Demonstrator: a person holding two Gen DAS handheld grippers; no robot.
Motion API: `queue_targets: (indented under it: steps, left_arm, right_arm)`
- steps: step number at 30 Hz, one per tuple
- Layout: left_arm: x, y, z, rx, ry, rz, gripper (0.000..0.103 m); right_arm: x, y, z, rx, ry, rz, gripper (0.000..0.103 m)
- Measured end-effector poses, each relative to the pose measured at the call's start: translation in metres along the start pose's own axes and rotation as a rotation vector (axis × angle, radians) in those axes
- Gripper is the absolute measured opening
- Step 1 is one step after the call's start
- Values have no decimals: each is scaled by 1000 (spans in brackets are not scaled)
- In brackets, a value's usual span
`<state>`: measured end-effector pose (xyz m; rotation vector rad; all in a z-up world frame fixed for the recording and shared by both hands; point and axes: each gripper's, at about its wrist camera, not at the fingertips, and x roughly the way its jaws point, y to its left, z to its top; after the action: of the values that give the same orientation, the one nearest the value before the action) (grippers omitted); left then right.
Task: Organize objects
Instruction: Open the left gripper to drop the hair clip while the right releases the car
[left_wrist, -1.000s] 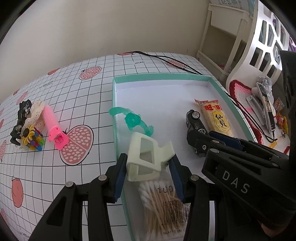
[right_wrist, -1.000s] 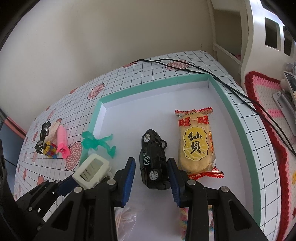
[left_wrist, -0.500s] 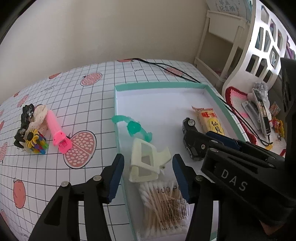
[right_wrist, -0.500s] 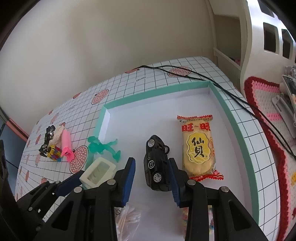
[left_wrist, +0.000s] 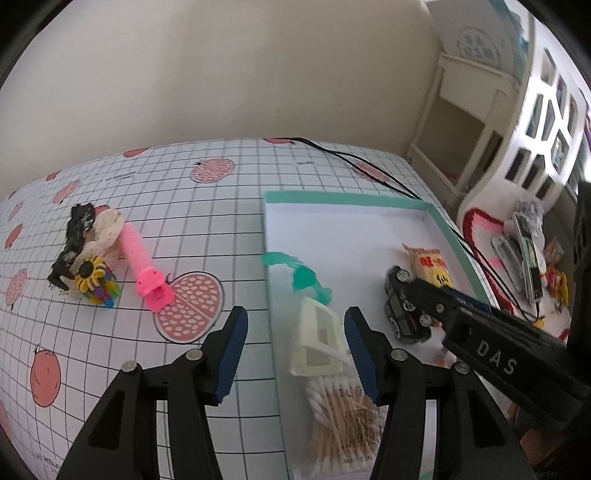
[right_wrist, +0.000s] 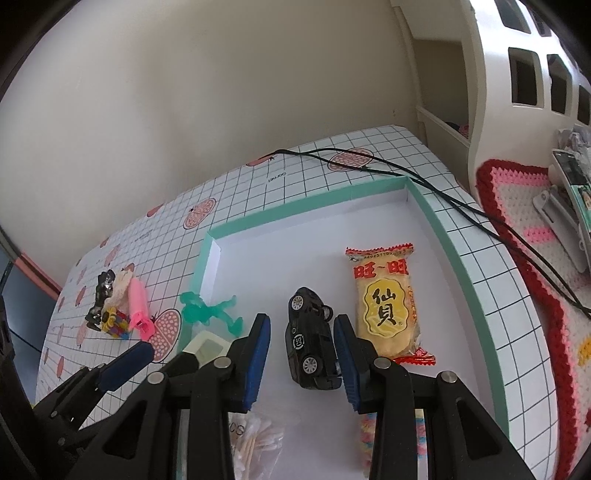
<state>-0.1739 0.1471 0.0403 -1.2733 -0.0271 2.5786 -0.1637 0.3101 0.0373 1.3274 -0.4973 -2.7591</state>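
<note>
A cream hair claw clip (left_wrist: 317, 339) lies inside the teal-rimmed white tray (left_wrist: 332, 197), leaning on a bag of cotton swabs (left_wrist: 343, 417). My left gripper (left_wrist: 295, 317) hangs open above it, its pads clear of the clip on both sides. A black toy car (right_wrist: 308, 343) rests on the tray floor beside a yellow rice cracker packet (right_wrist: 384, 302). My right gripper (right_wrist: 302, 319) is partly open over the car; its left pad stands clear of the car. A green toy figure (left_wrist: 303, 275) hangs over the tray's left rim.
Left of the tray on the checked cloth lie a pink tube-shaped clip (left_wrist: 144, 269), a lace scrunchie (left_wrist: 105, 225), a black item (left_wrist: 75, 229) and a sunflower toy (left_wrist: 94, 277). A black cable (left_wrist: 369, 173) crosses the far right corner. A crochet mat (right_wrist: 517, 206) lies to the right.
My left gripper opened and let go of the cream clip, which now rests in the tray against the swabs. The left gripper then rose and drew back. The right gripper barely moved.
</note>
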Motion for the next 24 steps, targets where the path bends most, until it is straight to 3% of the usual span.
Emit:
queue_targets:
  steps: [8,11,16,19,24]
  left_arm:
    - [-1,15,1,-64,-10,37,58]
    - [-1,20,1,-89,-10,47,70]
    - [-2,27,1,-118,-17,60,73]
    - [0,28,0,-122,-15,66,88]
    - [0,31,-1,-136,-15,77,92]
  right_arm:
    - [3,1,-2,-17,15,-2,38]
    - [4,2,-3,-26,18,-17,38]
    - [4,1,-4,-27,19,-29,39]
    - [5,1,-5,-32,25,-41,44]
    - [5,0,-5,-28,23,-38,59]
